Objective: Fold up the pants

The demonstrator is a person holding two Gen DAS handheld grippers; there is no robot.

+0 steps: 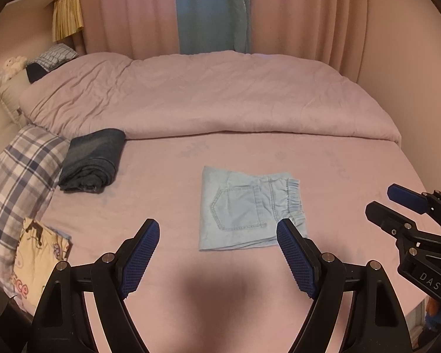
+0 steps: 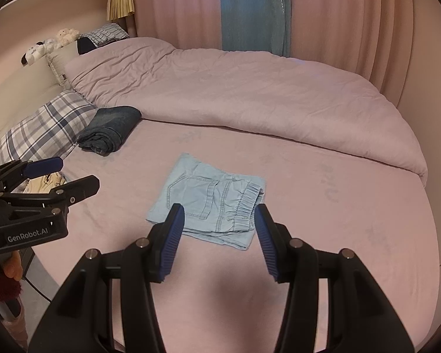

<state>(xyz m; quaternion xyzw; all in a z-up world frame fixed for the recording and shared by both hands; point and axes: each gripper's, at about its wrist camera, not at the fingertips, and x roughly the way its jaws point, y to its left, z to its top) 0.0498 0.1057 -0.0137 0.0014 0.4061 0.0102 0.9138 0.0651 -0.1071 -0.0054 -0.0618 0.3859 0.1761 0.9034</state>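
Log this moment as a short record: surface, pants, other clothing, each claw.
surface: bed with pink sheet, duvet pushed to far side
pants: light blue pants folded into a compact rectangle, lying flat mid-bed, back pocket up
other clothing: dark jeans folded, beside plaid pillow
left claw: open, empty, near side of pants
right claw: open, empty, not touching pants
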